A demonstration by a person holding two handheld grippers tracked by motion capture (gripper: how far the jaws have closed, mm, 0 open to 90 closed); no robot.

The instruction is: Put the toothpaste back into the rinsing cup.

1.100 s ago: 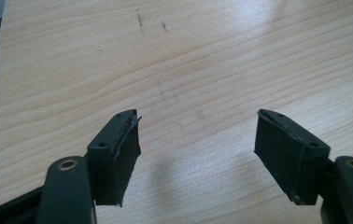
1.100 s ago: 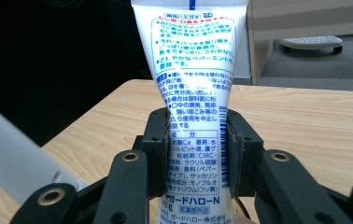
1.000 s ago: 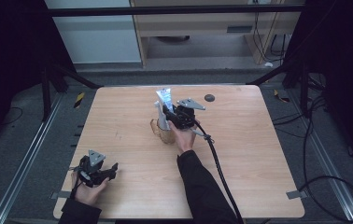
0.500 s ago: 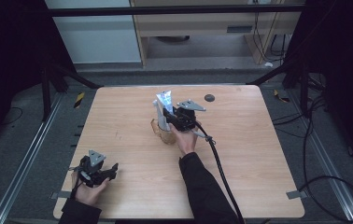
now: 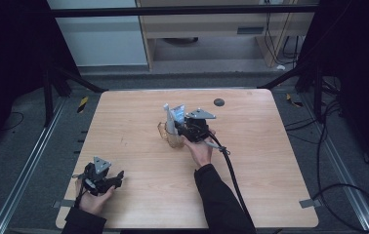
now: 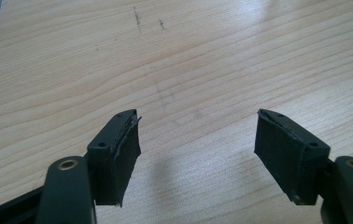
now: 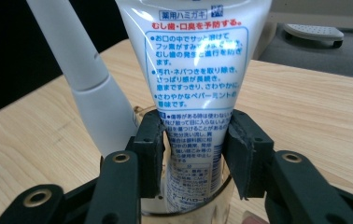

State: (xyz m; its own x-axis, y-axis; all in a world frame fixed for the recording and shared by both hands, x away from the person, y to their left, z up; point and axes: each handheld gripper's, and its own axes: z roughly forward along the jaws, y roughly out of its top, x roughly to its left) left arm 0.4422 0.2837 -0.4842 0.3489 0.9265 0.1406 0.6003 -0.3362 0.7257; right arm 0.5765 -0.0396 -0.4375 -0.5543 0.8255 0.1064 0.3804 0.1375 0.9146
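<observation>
the right gripper (image 7: 193, 154) has just been opening around a white toothpaste tube (image 7: 191, 60) with blue japanese print, upright in a clear cup (image 5: 173, 138); left gripper (image 6: 207, 158) gapes empty.

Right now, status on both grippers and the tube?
Left gripper open, idle over bare wooden table. Right gripper jaws just opening around white toothpaste tube, standing in clear glass cup beside white toothbrush handle. Nothing in the way.

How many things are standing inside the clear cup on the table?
2. A white toothpaste tube stands in the clear cup, between the right gripper jaws. A white toothbrush handle leans beside it. Something small on the cup's bottom could be hidden.
</observation>
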